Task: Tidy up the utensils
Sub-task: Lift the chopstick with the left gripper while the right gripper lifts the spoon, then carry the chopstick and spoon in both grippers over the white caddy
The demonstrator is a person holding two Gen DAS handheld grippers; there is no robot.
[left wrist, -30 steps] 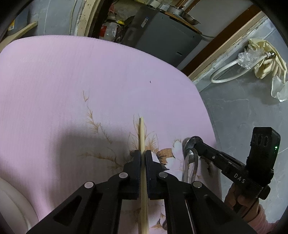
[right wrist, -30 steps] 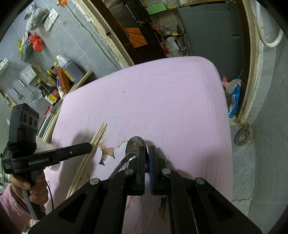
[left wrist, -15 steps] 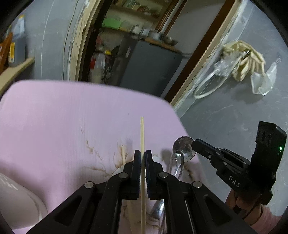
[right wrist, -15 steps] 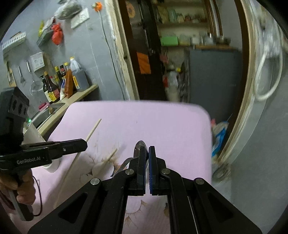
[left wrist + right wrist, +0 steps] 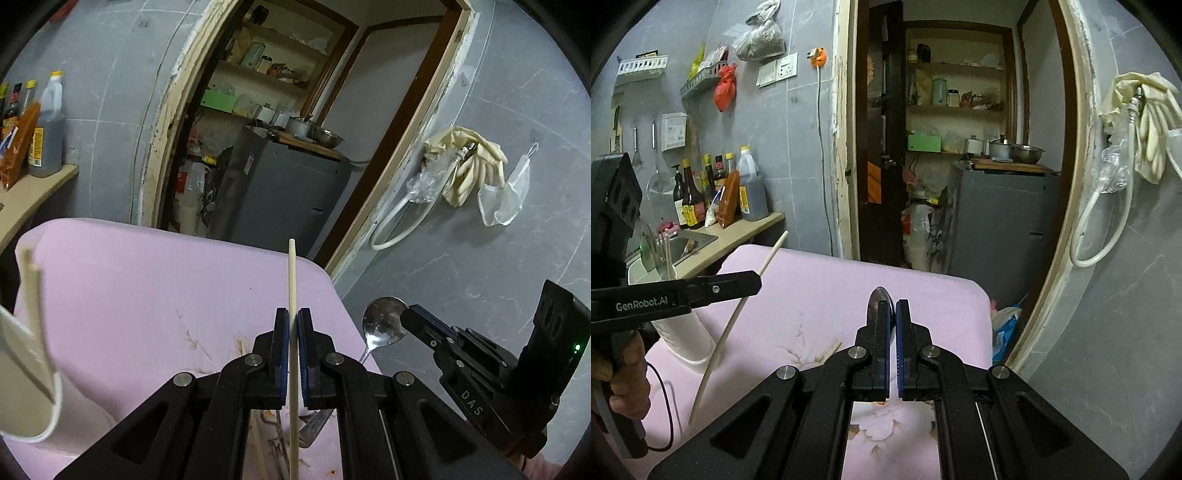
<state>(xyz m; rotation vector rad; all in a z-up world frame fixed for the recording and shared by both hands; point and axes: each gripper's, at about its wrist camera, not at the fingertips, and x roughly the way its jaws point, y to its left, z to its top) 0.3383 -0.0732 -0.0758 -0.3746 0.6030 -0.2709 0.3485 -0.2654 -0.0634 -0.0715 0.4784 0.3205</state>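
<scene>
Chopstick (image 5: 291, 280) sits light and stiff, pinched mid-shaft in your left tongs (image 5: 293, 334); your right tongs (image 5: 893, 325) clamp the slippery steel spoon (image 5: 382, 326) near its bowl.

Pink floral cloth (image 5: 147, 295); pale wooden chopstick (image 5: 292, 280); silver spoon (image 5: 382, 325).
</scene>
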